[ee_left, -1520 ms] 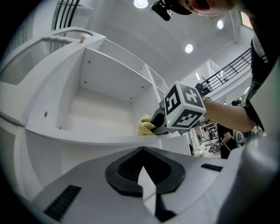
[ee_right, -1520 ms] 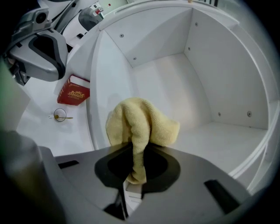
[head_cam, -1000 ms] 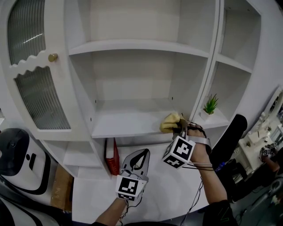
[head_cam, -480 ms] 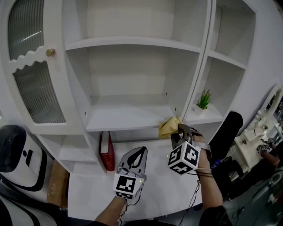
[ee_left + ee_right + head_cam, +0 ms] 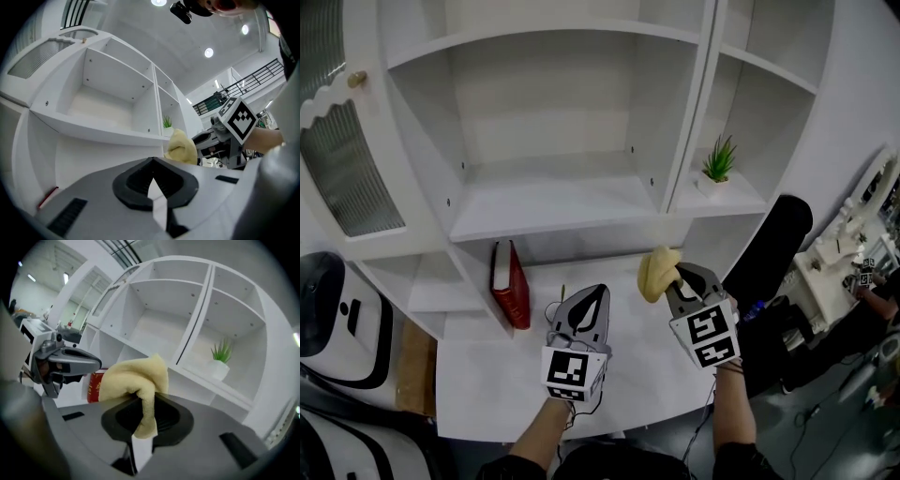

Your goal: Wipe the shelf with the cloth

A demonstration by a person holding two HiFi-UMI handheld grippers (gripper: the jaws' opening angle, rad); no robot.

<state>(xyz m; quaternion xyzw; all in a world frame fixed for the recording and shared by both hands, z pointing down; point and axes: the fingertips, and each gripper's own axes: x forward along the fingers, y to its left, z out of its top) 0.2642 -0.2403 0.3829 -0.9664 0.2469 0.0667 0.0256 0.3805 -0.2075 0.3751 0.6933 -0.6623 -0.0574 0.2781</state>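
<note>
My right gripper [image 5: 674, 278] is shut on a crumpled yellow cloth [image 5: 656, 272]. It holds the cloth in the air over the white desk [image 5: 487, 375], below and in front of the white shelf [image 5: 548, 204]. In the right gripper view the cloth [image 5: 133, 376] bulges out of the jaws and hides their tips. My left gripper [image 5: 598, 292] hovers over the desk to the left of the cloth, shut and empty. Its own view shows the closed jaws [image 5: 152, 180], the cloth [image 5: 180, 147] and the shelf's front edge [image 5: 93, 127].
A red book [image 5: 508, 281] stands under the shelf at the left. A small potted plant [image 5: 715, 164] sits in the right compartment. A ribbed-glass cabinet door [image 5: 337, 169] hangs open at the left. A black chair [image 5: 778, 234] stands to the right of the desk.
My right gripper has drawn the cloth back off the shelf's front edge and down over the desk. The left gripper has stayed shut over the desk.
</note>
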